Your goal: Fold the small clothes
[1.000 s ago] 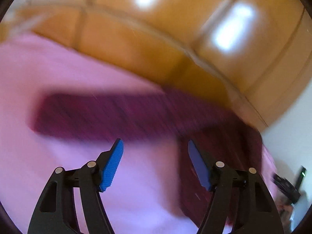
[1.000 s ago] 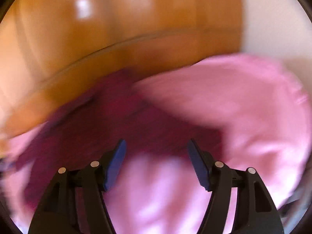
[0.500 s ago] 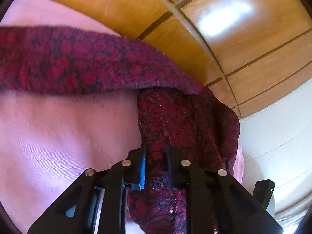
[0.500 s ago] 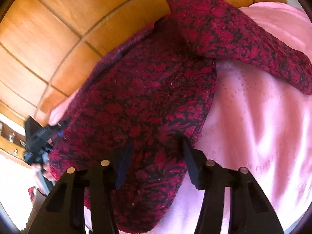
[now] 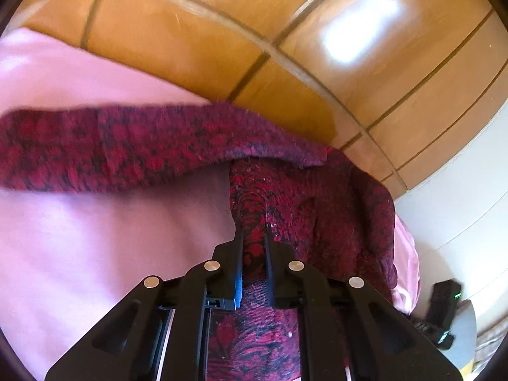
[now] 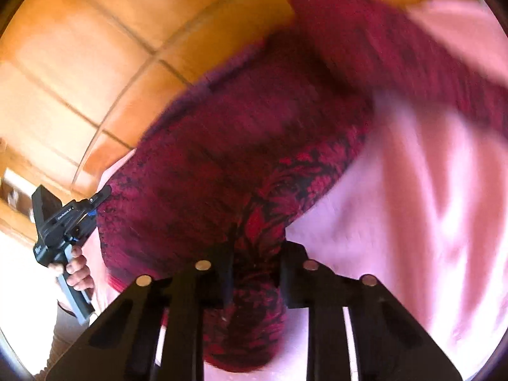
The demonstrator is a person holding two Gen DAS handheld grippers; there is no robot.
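Note:
A dark red patterned knit garment (image 5: pixel 311 209) lies on a pink sheet (image 5: pixel 95 247), one sleeve (image 5: pixel 111 146) stretched out to the left. My left gripper (image 5: pixel 254 238) is shut on the garment's edge, fabric bunched between its jaws. In the right wrist view the same garment (image 6: pixel 228 146) fills the middle, blurred. My right gripper (image 6: pixel 257 241) is shut on a fold of it. The left gripper (image 6: pixel 60 219), held in a hand, shows at that view's left edge.
A wooden panelled headboard (image 5: pixel 285 47) runs behind the pink sheet. A white wall (image 5: pixel 460 222) is at the right. The pink sheet (image 6: pixel 412 206) spreads to the right of the garment in the right wrist view.
Both grippers were open above the sheet a second ago. The left closed on the garment by half a second ago. The right has now closed on it and the cloth is moving.

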